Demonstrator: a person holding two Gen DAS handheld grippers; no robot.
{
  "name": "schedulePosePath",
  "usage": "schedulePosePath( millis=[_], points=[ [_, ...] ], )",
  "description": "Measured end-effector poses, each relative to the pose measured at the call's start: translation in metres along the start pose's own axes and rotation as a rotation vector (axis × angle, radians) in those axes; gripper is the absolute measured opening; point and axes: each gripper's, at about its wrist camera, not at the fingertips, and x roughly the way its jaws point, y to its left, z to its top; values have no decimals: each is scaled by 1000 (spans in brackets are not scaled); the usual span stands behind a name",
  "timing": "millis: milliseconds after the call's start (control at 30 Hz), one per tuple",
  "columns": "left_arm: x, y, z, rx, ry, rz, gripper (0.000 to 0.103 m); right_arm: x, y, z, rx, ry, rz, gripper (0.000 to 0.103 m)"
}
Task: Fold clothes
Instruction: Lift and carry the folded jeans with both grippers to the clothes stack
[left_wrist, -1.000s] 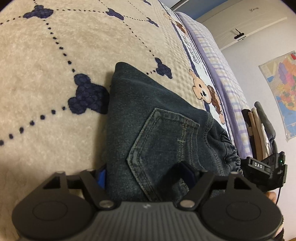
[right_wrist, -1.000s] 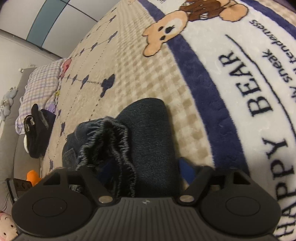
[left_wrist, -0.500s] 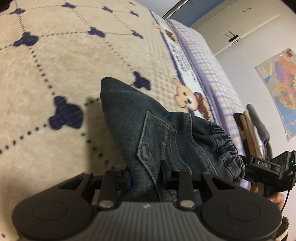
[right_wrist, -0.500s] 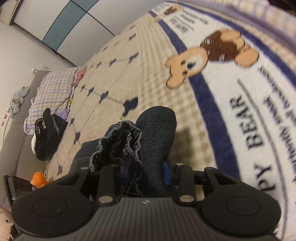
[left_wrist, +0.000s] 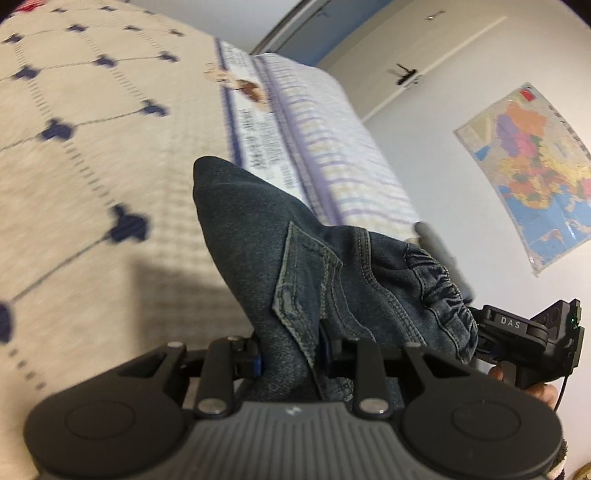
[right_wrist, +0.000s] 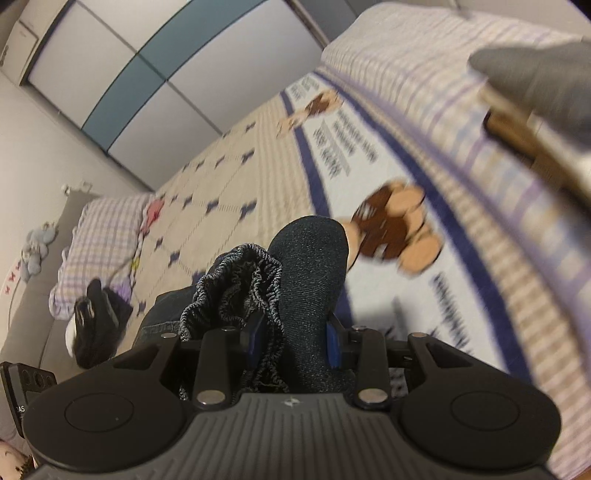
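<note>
Both the left tool (left_wrist: 290, 354) and right tool (right_wrist: 293, 341) pinched the folded jeans (left_wrist: 266, 258) above the bed (left_wrist: 92, 155); only setting them down seemingly remained.

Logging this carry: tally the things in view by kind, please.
Grippers: 2, left gripper and right gripper, both clamped on the jeans
Jeans: 1
Blankets: 1, bear blanket
Wall maps: 1, map
Pillows: 1, plaid pillow
Total: 6
</note>
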Motion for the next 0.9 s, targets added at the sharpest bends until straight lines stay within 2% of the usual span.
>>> schedulePosePath(
  millis=[300,567,900],
  points=[
    [59,-109,47,73,-17,-109,28,-76,-43,90,33,-140,-53,37],
    [122,-199,69,117,-3,-189,28,-136,-102,161,101,-237,-98,37],
    [208,-275,75,144,36,-246,28,-170,-187,212,206,-338,-118,37]
  ],
)
